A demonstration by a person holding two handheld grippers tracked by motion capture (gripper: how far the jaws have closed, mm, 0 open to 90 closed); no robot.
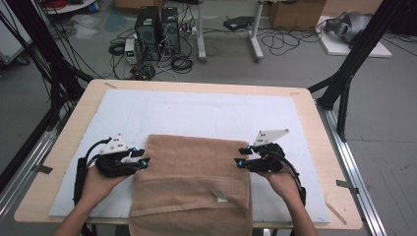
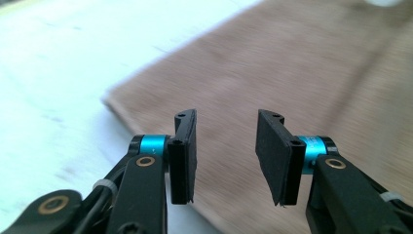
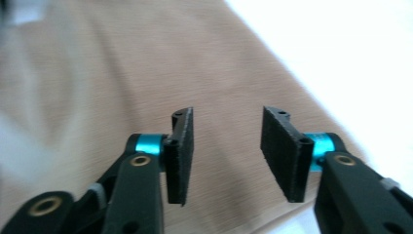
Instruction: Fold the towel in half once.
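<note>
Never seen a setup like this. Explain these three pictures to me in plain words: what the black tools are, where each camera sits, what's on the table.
A person holds a black two-jaw tool in each hand: the left gripper and the right gripper. The high view looks down from above the table. The other two cameras ride on the tools and look along their jaws. A folded brown towel lies on a white mat. Both pairs of jaws stand open over the towel's edges, with nothing held between them.

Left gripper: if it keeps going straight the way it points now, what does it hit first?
Most likely the brown towel. The left gripper has open fingers with nothing between them, aimed over the towel's left edge and down onto the cloth. Depth is hard to judge, so how soon is unclear.
</note>
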